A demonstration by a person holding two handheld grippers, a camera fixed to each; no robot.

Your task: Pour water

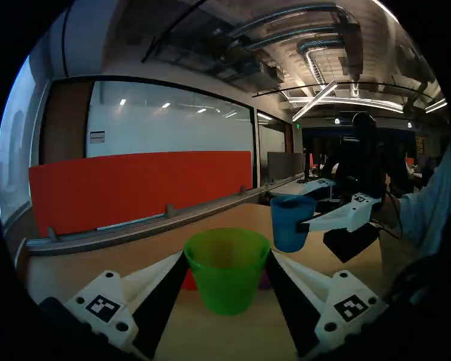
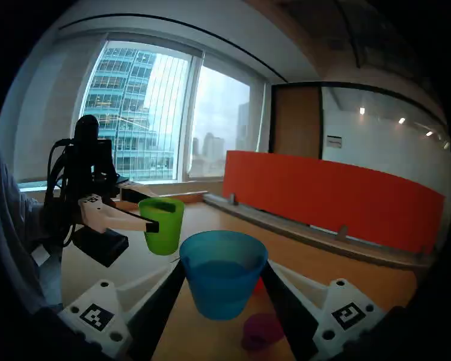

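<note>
In the left gripper view a green cup [image 1: 227, 275] stands upright between my fingers, with my left gripper [image 1: 227, 278] shut on it above the wooden table [image 1: 135, 256]. Farther right the blue cup [image 1: 290, 221] is held by the other gripper, whose white fingers [image 1: 337, 218] show. In the right gripper view my right gripper [image 2: 223, 283] is shut on the blue cup [image 2: 223, 280], upright, with water inside. The green cup [image 2: 162, 224] hangs to its left in the left gripper's white fingers [image 2: 114, 220]. Both cups are lifted and apart.
An orange partition [image 1: 135, 186] and a metal rail [image 1: 165, 219] run along the table's far edge. A purple object [image 2: 261, 330] and something red lie on the table under the cups. A person's sleeve [image 1: 427, 207] is at the right. Windows [image 2: 141, 120] stand behind.
</note>
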